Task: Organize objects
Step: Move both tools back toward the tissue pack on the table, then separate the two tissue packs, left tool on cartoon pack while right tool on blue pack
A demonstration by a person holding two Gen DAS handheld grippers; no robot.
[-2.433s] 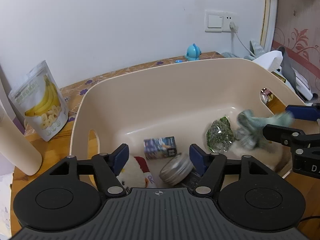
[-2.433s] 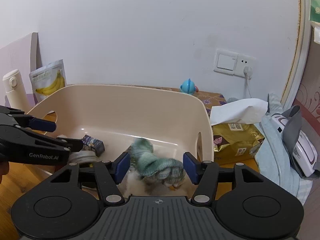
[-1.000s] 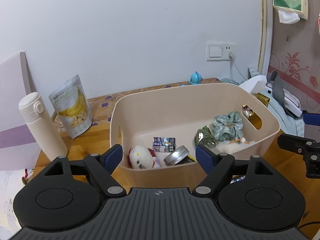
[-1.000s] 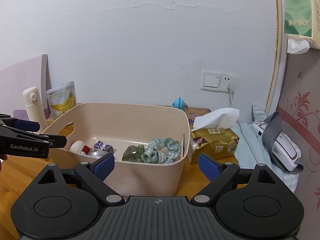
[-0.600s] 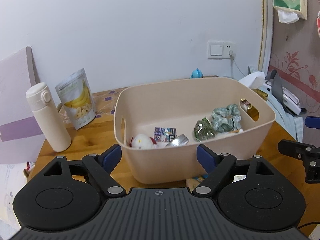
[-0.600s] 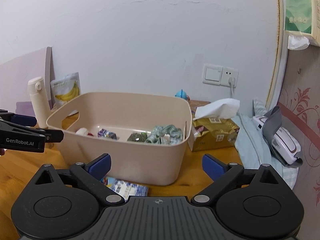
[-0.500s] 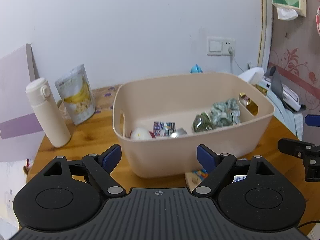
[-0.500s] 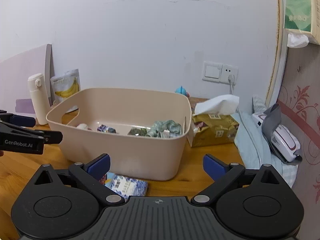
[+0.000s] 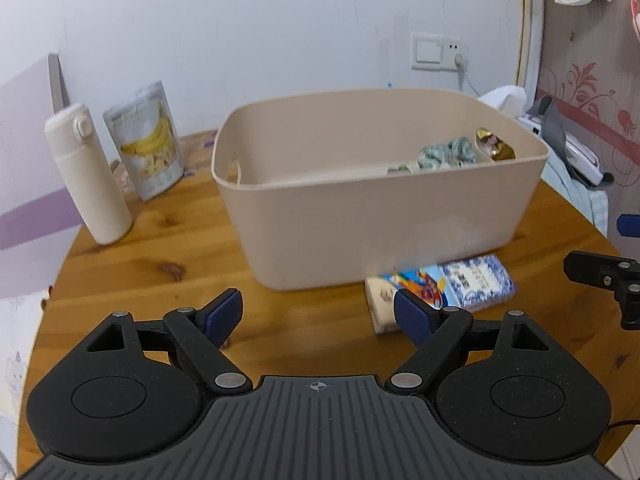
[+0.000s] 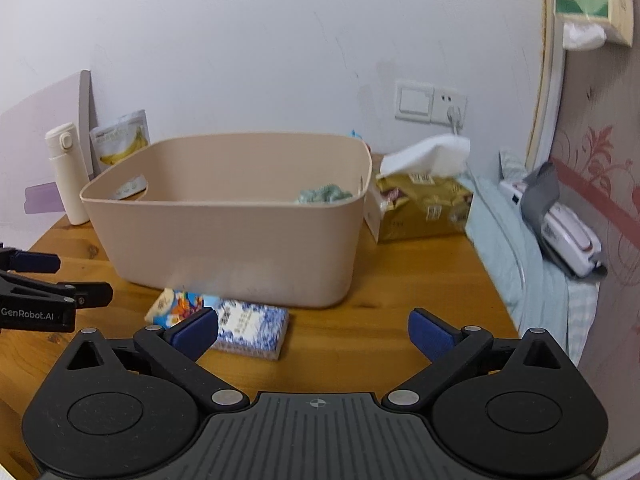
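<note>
Two packets (image 9: 440, 286) lie before the bin (image 9: 376, 220).

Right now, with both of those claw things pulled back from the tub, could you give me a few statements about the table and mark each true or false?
1. Both the left gripper and right gripper are open and hold nothing. True.
2. The blue-and-white packet lies inside the beige tub. False: it lies on the table in front of it.
3. The green scrunchie is in the tub. True.
4. The white bottle lies on its side. False: it stands upright.
</note>
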